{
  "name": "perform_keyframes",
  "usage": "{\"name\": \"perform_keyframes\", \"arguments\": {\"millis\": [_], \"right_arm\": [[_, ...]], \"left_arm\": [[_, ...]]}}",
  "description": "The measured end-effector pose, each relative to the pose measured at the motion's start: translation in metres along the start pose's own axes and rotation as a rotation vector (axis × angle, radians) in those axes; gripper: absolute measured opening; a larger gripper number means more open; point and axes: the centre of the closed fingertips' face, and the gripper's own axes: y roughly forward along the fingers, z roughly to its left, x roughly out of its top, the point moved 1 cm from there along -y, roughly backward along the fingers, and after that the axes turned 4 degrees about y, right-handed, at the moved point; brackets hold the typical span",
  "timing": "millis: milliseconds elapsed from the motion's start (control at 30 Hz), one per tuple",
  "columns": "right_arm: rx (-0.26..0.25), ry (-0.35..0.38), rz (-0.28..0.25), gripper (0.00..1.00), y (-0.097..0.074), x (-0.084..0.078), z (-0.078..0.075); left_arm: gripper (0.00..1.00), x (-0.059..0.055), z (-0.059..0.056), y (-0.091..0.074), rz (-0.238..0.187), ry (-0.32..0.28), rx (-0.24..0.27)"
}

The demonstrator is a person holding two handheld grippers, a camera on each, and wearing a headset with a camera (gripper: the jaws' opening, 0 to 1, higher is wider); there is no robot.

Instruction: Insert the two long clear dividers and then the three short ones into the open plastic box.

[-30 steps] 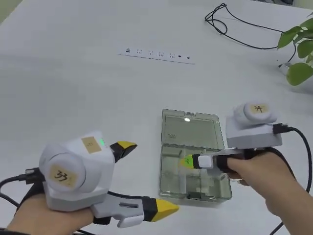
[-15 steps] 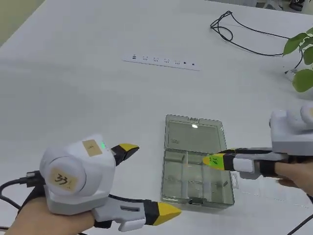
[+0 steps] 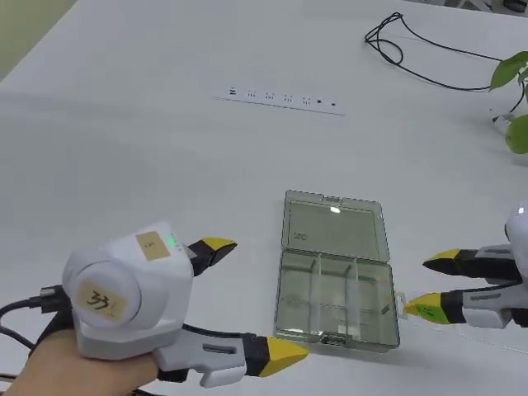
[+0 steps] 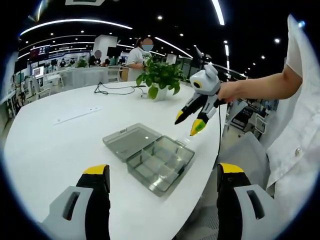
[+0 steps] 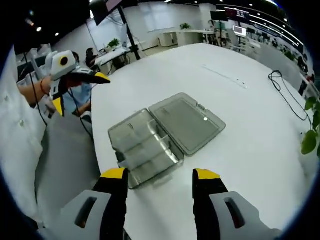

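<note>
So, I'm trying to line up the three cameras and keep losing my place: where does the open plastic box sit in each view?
Head view: the box is at lower centre-right, its lid folded open on the far side.
Left gripper view: the box is at centre, its lid to the upper left.
Right gripper view: the box is at centre, its lid to the right.
Shared landmark: the white power strip, beyond the lid side in each view.

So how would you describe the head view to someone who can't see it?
An open clear plastic box lies on a white table, between two open, empty, yellow-tipped grippers: the left gripper and the right gripper. A power strip lies beyond.
</note>
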Motion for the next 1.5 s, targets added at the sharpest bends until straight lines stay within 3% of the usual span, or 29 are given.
{"name": "perform_keyframes", "arguments": {"millis": [200,433,667,867,1000,1500], "right_arm": [[0.010,-0.161,0.094,0.53,0.005,-0.020,-0.014],[0.038,-0.342,0.257,0.53,0.017,-0.049,-0.025],[0.064,-0.428,0.349,0.50,0.027,-0.068,-0.040],[0.072,-0.465,0.389,0.47,0.035,-0.078,-0.052],[0.071,-0.483,0.410,0.43,0.038,-0.079,-0.050],[0.038,-0.526,0.427,0.33,0.040,-0.081,-0.055]], "left_arm": [[0.91,-0.002,0.003,0.000,0.001,-0.009,0.004],[0.91,-0.004,0.006,-0.001,0.006,-0.013,0.008],[0.91,-0.004,0.007,0.000,0.010,-0.014,0.006],[0.90,-0.004,0.006,0.000,0.012,-0.013,0.002],[0.90,-0.004,0.005,0.000,0.012,-0.014,0.000],[0.90,-0.005,0.005,0.000,0.013,-0.018,-0.003]]}}
